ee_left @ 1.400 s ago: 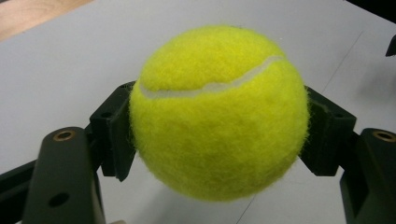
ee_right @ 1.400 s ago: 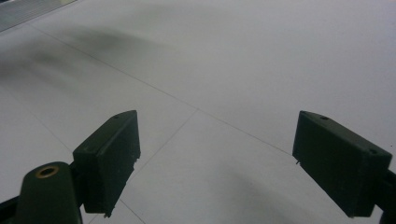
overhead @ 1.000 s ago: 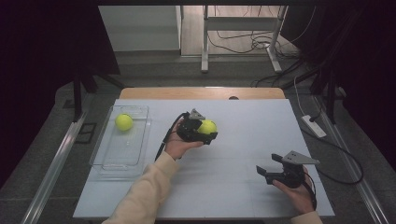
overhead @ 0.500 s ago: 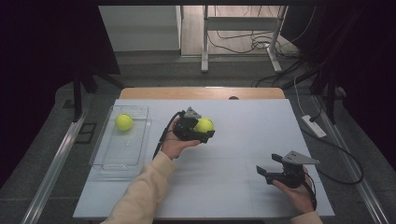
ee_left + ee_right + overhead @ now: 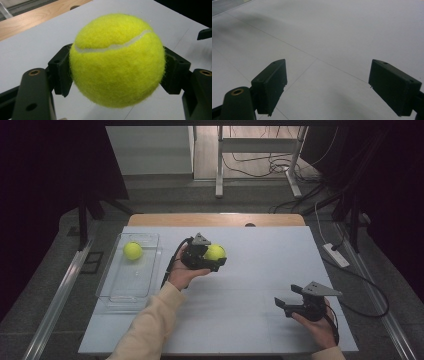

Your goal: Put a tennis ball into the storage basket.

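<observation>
The white surface (image 5: 240, 320) carries it all; at its left edge sits the clear tray (image 5: 116, 295), one tennis ball (image 5: 132, 250) already resting in its far end; the step in hand looks like carrying a second ball over to join it. The left gripper (image 5: 212, 261) hangs above the middle of the surface, its jaws clamped on the held ball (image 5: 117, 60), one pad pressing each flank at about the widest part; a good, centred hold, so no reason to squeeze harder. My advice: travel level toward the tray, clear its near wall with room to spare, lower into the bare near half so the two balls don't knock, and only then let go, low, so it doesn't bounce out. The right gripper (image 5: 289, 304) waits near the right front, jaws spread wide with nothing between them; best left parked there.
</observation>
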The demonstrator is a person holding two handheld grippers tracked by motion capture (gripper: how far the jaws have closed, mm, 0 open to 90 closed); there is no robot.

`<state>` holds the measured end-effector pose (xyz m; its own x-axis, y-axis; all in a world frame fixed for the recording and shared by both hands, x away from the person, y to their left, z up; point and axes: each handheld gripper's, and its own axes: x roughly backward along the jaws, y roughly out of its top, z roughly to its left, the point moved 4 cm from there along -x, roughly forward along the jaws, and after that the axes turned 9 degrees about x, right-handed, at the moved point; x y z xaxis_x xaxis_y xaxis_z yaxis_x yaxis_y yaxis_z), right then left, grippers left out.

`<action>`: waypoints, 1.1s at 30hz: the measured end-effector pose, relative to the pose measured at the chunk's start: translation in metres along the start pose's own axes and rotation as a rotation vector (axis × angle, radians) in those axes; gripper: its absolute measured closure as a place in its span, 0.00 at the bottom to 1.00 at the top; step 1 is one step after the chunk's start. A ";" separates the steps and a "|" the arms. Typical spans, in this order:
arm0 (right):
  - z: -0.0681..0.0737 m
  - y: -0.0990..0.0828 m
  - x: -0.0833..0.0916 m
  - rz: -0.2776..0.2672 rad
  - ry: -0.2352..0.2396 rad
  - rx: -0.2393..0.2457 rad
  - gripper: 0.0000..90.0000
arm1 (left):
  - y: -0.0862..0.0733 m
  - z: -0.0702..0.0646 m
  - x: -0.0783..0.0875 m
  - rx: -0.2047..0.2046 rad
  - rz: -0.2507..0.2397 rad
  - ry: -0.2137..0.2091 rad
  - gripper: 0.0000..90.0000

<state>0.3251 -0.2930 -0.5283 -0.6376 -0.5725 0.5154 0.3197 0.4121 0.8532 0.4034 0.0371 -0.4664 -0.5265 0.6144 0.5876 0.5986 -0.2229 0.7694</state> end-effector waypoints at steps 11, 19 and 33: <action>0.000 0.000 0.000 0.000 -0.002 0.000 0.17 | 0.000 0.002 0.006 -0.003 -0.007 0.008 0.30; 0.000 0.000 0.000 0.000 -0.002 0.000 0.17 | -0.001 0.003 0.014 -0.009 -0.018 0.014 0.30; 0.000 0.000 0.001 -0.004 -0.004 -0.003 0.17 | 0.002 0.005 0.033 -0.011 -0.044 0.036 0.30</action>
<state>0.3248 -0.2937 -0.5273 -0.6418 -0.5712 0.5116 0.3190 0.4078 0.8555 0.3904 0.0609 -0.4467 -0.5738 0.5960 0.5617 0.5679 -0.2047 0.7972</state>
